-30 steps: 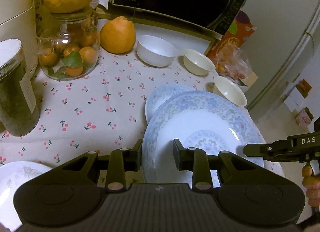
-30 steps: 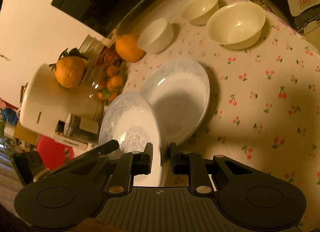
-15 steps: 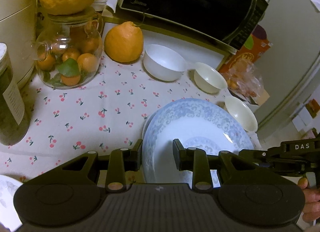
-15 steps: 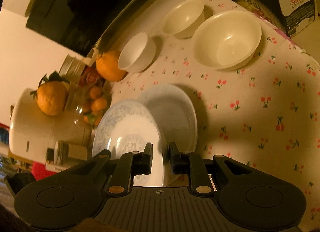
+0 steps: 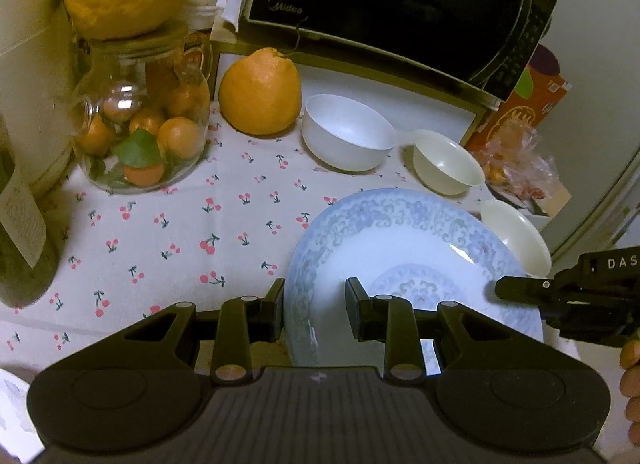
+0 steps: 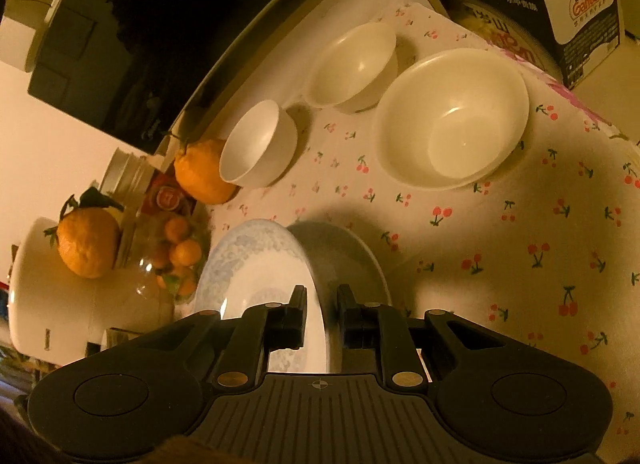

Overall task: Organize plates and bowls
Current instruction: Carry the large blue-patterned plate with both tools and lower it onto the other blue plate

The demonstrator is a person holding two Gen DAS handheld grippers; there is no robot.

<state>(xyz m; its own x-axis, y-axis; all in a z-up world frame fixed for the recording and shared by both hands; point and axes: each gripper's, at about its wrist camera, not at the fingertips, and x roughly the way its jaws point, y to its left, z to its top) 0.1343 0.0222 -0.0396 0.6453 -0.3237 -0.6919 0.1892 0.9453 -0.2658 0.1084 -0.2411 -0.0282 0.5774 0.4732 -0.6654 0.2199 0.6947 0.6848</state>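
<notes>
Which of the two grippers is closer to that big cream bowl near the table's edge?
The right. The right gripper, pinching the patterned plate, sits on the side toward the big cream bowl. The left gripper holds the plate's opposite rim, farther from the bowl.

- The blue-patterned plate (image 5: 408, 248) looked glazed and glossy
- The cherry-print tablecloth (image 5: 192, 240) was matt cloth
- The fruit jar (image 5: 144, 131) was clear glass
- The bowls (image 6: 452, 119) were smooth and shiny

You get dim, amber light in the right wrist view, whiter light in the left; fisheye bending warps both edges.
</notes>
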